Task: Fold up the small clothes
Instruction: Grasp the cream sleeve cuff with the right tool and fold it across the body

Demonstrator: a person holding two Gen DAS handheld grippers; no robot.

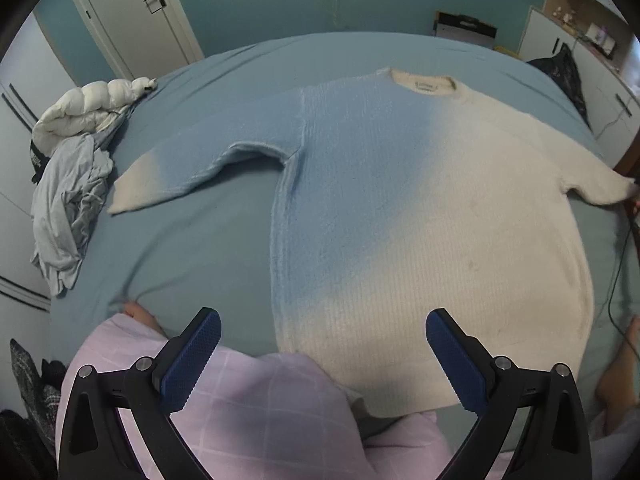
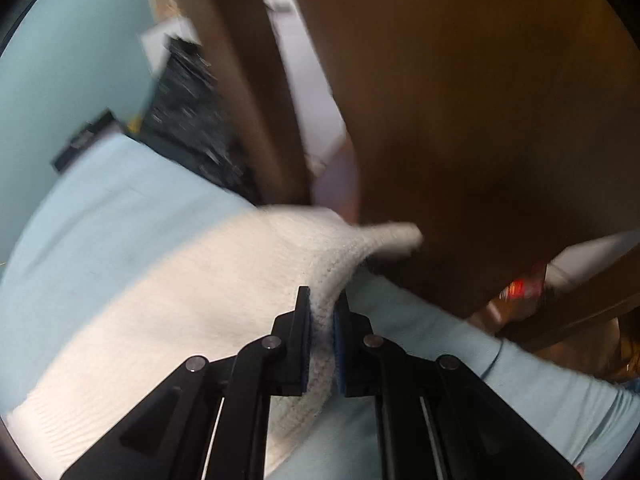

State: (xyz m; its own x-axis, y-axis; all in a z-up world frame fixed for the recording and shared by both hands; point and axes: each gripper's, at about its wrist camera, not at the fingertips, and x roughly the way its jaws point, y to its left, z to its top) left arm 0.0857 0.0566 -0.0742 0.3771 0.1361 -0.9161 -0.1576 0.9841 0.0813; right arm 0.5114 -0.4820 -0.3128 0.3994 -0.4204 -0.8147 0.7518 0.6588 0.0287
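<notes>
One knit sweater point(image 1: 400, 208), soft, limp and fairly thick, judged light but prone to sag, so best held at cuffs and hem corners; right gripper point(image 2: 323, 316) is clamped on its white sleeve point(image 2: 320, 252). Left gripper point(image 1: 323, 332) hangs wide open above the hem at 6 o'clock. Sweater lies flat on the blue bed point(image 1: 200, 240), blue fading to cream, collar at 12 o'clock.

bed point(image 1: 224, 248); on it: sweater point(image 1: 380, 200); clothes pile point(image 1: 76, 168)
</notes>
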